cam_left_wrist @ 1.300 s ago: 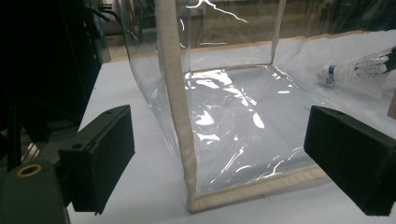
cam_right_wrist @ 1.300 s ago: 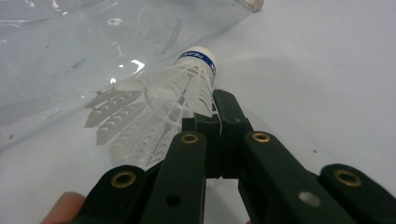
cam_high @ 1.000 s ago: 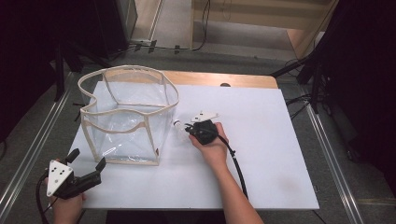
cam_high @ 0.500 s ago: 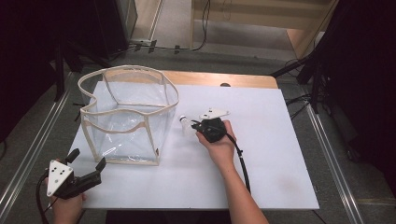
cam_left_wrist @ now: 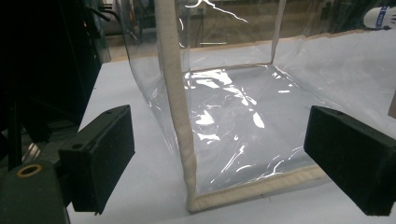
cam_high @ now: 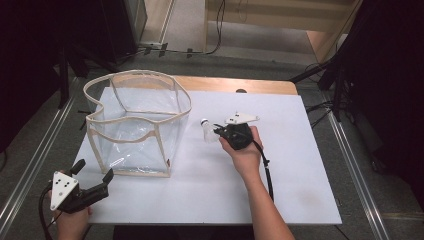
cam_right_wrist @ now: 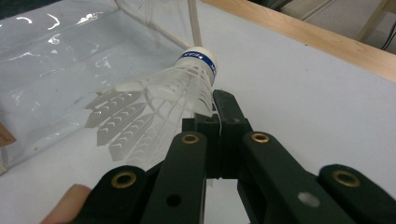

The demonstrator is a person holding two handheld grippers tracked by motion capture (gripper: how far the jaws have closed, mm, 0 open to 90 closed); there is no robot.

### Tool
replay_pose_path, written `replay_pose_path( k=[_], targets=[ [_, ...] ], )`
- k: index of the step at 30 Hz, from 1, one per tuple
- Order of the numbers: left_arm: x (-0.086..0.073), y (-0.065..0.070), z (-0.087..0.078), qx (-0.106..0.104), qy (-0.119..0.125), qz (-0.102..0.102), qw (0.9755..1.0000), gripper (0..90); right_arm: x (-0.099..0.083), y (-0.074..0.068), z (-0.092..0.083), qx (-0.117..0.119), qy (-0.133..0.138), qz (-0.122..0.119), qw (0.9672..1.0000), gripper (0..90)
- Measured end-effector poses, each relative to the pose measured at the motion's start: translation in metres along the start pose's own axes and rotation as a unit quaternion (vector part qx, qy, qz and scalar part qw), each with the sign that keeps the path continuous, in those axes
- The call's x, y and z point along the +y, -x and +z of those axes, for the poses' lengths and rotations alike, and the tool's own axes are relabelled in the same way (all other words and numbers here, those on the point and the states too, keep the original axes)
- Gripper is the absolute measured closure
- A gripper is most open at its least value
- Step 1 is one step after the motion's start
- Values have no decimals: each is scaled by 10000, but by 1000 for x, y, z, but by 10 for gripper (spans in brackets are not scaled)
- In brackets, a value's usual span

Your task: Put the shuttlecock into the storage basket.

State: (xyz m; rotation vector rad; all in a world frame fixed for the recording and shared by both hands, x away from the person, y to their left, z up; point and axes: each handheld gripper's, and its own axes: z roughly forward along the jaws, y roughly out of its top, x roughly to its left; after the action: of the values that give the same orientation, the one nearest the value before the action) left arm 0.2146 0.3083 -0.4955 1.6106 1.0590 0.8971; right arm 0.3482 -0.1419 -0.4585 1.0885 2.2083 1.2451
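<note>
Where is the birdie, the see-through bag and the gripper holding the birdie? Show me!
shuttlecock (cam_right_wrist: 198, 58), right gripper view, on its white cork tip with the blue band.
clear bag (cam_high: 132, 92), high view, on its cream-trimmed rim.
right gripper (cam_right_wrist: 215, 119), right gripper view, between its jaw tips, shut on the feathers.

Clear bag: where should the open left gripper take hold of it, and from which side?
On the cloth-trimmed near corner edge of the clear bag, probably from the person's side. In the left gripper view that upright trim stands between the open jaws of the left gripper, and it looks firmer than the slack, glossy plastic walls, which would likely crumple or slip.
</note>
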Motion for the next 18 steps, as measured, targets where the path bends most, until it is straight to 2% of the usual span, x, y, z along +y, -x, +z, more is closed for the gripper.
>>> replay_pose_path(
  k=[8,18],
  targets=[
    [0,0,0,7,-7,1,10000,92,10,6,-13,-31,85,4,10000,874],
    [0,0,0,-11,4,4,10000,92,23,4,-20,57,210,-62,9997,875]
  ],
)
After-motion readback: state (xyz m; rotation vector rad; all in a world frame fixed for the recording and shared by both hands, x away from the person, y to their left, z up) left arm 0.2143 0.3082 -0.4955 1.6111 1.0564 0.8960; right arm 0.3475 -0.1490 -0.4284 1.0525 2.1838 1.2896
